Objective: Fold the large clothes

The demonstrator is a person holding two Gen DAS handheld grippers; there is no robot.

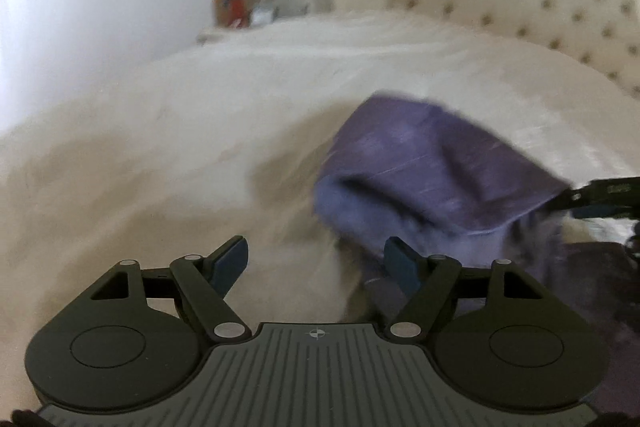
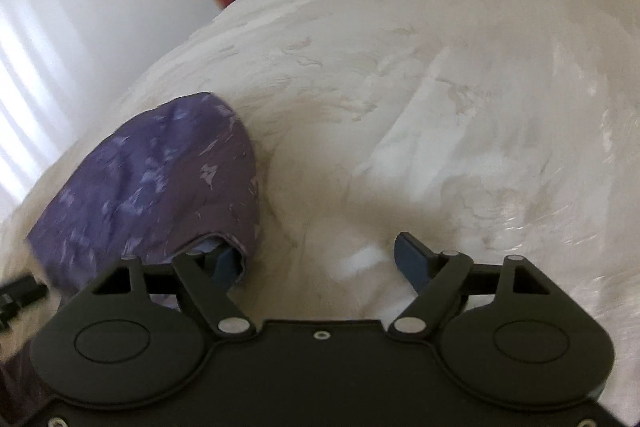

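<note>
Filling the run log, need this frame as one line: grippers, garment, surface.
left gripper: open, empty | right gripper: open, garment edge at one finger | purple garment: bunched, unfolded | bed: white cover | view: blurred

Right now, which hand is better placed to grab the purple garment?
Right, probably. The right tongs stand open with the purple garment draped over their left finger; the left tongs, also open, sit just beside it.
</note>
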